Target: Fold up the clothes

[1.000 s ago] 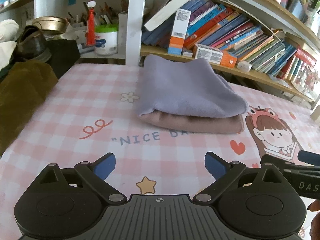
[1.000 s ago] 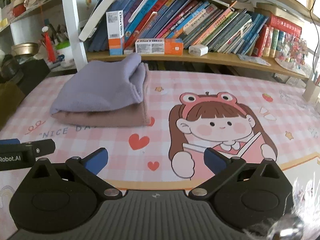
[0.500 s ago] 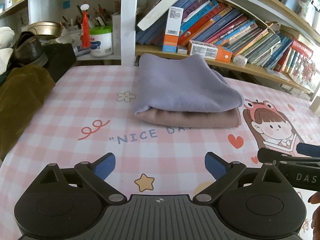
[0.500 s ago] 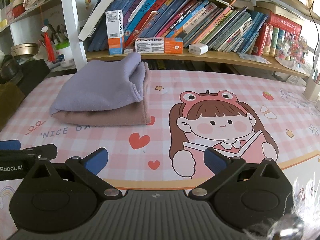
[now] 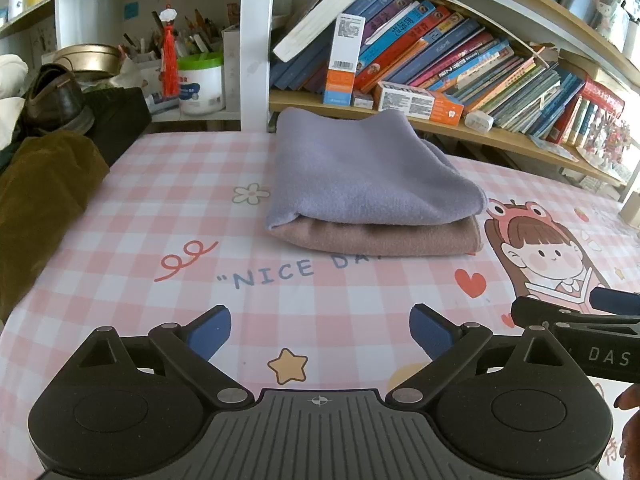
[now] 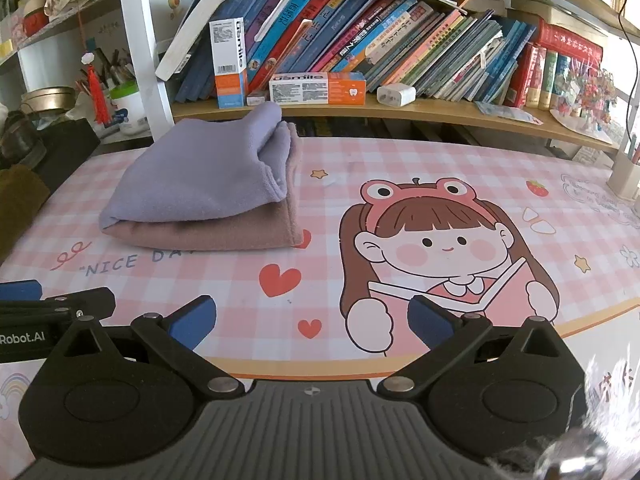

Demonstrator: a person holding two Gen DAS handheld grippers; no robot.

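Both claws, left claw (image 5: 320, 334) and right claw (image 6: 312, 322), spread wide and empty above the desk (image 5: 132, 240), well short of the folded lilac cloth (image 5: 360, 176) stacked on the pink cloth (image 5: 380, 238).

The pink cloth (image 5: 384, 238) lies mostly hidden under the lavender cloth (image 5: 360, 176), which also covers the mat's lettering (image 5: 280, 272) past "DA". At 9 o'clock, the brown garment (image 5: 36, 200) runs off-frame.
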